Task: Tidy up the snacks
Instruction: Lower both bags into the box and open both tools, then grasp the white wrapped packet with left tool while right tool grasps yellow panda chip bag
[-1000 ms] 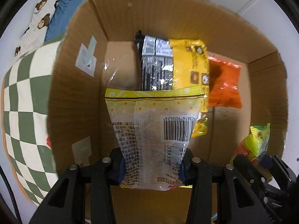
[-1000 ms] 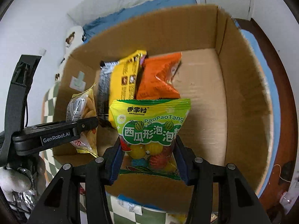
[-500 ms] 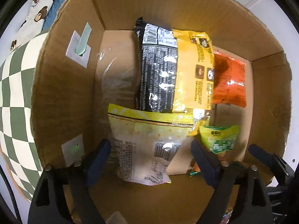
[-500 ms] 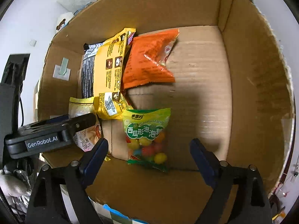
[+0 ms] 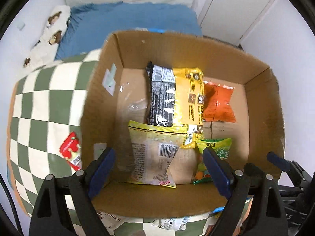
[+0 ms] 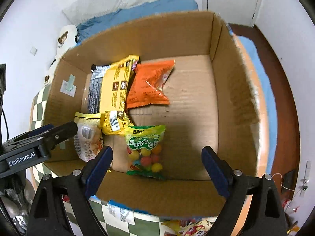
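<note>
Five packs in box (image 6: 232, 90) — black (image 5: 161, 96), yellow (image 5: 189, 98), orange (image 5: 218, 106), pale (image 5: 155, 157), gum (image 6: 145, 149) near front wall; both grippers, left (image 5: 157, 169) and right (image 6: 155, 167), wide open, empty; more packs outside, e.g. red (image 5: 71, 151) on checked cloth (image 5: 39, 118), likely remaining.

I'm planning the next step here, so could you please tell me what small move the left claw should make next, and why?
Probably swing the left claw left toward the red snack packet lying on the checkered cloth outside the cardboard box. Both claws are open and empty, and their packets already lie in the box, so that one looks like the nearest left to collect.
</note>
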A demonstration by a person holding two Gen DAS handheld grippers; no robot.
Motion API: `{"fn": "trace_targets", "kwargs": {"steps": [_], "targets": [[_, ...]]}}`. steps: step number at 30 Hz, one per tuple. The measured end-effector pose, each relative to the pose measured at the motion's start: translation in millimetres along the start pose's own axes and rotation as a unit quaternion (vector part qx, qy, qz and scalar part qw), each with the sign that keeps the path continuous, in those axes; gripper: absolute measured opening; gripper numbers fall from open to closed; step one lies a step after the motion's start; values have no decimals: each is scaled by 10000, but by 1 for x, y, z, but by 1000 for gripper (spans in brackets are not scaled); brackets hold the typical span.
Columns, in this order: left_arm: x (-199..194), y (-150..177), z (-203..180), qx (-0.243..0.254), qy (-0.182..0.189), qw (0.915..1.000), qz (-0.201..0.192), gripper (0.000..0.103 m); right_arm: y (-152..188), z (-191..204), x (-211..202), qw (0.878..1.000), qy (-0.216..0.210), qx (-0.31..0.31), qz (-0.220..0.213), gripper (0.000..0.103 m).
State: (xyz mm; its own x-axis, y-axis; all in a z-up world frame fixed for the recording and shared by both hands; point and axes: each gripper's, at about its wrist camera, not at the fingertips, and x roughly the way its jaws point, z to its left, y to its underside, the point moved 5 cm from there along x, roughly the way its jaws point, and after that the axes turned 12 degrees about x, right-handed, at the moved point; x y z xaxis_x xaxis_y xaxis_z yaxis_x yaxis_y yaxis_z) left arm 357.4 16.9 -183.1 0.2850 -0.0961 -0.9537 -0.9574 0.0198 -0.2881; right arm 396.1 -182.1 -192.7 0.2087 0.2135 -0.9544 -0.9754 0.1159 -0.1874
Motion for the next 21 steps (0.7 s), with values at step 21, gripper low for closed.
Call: {"fn": "trace_targets", "kwargs": {"steps": [21], "targets": [[-95, 40, -21, 311, -526, 9899, -1276, 91, 53, 15, -115, 9903, -294, -256, -1332, 93]]}}
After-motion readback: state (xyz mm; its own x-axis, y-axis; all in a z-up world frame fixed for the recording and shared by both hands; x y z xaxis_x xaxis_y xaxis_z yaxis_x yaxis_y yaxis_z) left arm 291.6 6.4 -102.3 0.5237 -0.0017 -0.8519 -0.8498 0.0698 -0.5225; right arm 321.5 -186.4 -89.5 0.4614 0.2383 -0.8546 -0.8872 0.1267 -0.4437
